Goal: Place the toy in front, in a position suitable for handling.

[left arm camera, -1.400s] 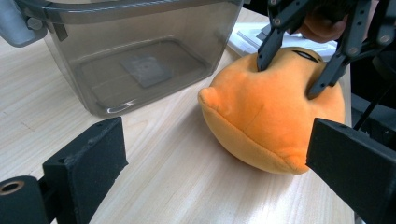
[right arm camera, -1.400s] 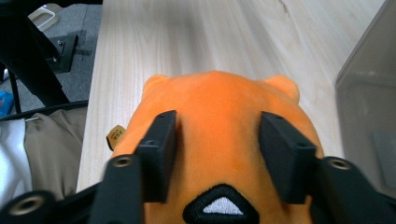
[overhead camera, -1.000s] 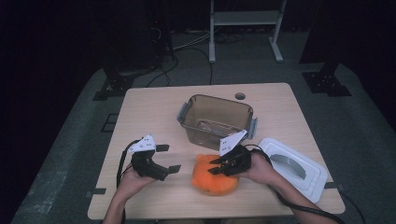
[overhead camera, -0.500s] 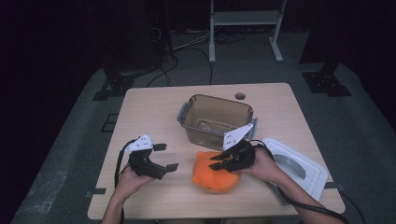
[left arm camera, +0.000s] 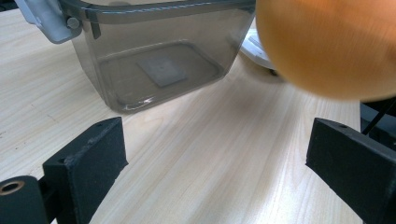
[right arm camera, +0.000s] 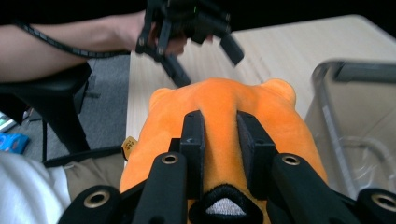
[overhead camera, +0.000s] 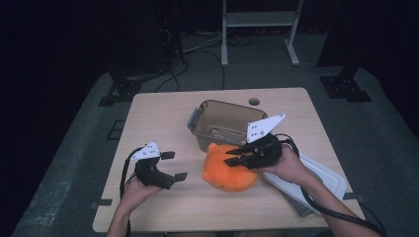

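Right gripper (overhead camera: pixel 236 159) pinches round orange plush toy (overhead camera: pixel 229 169) at front of smoky clear plastic bin (overhead camera: pixel 220 122); white flat lid (overhead camera: pixel 316 175) right of it; left gripper (overhead camera: pixel 173 165) jaws wide, beside toy on wooden table (overhead camera: pixel 158 118)

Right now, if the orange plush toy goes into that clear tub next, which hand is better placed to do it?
Probably the right. The right gripper is already pinching the orange plush, beside the tub. The left gripper is open, holding nothing, on the plush's far side from the tub.
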### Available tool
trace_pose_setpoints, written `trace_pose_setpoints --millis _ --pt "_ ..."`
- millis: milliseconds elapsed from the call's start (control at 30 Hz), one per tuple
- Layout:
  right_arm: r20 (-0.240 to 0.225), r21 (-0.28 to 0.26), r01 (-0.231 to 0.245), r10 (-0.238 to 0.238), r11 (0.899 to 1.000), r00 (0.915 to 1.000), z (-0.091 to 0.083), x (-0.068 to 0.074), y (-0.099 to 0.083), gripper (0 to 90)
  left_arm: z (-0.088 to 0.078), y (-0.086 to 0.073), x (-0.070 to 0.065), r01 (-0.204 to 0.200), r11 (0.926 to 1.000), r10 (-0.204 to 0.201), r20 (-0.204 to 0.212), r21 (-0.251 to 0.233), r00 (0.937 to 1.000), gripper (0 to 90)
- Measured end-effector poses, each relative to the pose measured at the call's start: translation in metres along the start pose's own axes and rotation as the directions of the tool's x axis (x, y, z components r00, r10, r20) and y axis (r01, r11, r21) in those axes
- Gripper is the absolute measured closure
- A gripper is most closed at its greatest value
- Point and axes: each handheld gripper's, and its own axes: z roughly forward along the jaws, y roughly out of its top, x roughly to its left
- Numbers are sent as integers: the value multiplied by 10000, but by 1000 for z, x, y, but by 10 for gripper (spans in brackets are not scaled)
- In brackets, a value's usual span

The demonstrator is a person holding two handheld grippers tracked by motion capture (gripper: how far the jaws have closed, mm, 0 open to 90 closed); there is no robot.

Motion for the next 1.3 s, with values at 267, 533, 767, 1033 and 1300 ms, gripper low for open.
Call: trace_pose_setpoints --millis 267,533,767,1033,1300 --pt "213 -141 314 -311 9994 9993 -11 -5 28 734 1 -1 0 -18 10000 18 13 30 10000 39" --pt "420 -134 395 -389 9991 9984 -13 -15 43 734 0 -1 1 15 10000 -15 36 28 10000 39" --pt "623 -155 443 -432 9989 9971 -17 -26 56 734 0 -1 1 -9 10000 9 53 15 10000 40" --pt "806 -203 318 -300 9993 9963 -19 -40 66 734 1 -1 2 19 10000 -19 74 -11 10000 40" --pt "941 -221 251 -229 9994 9953 -17 -52 70 734 2 -1 2 -27 10000 26 105 48 9999 39"
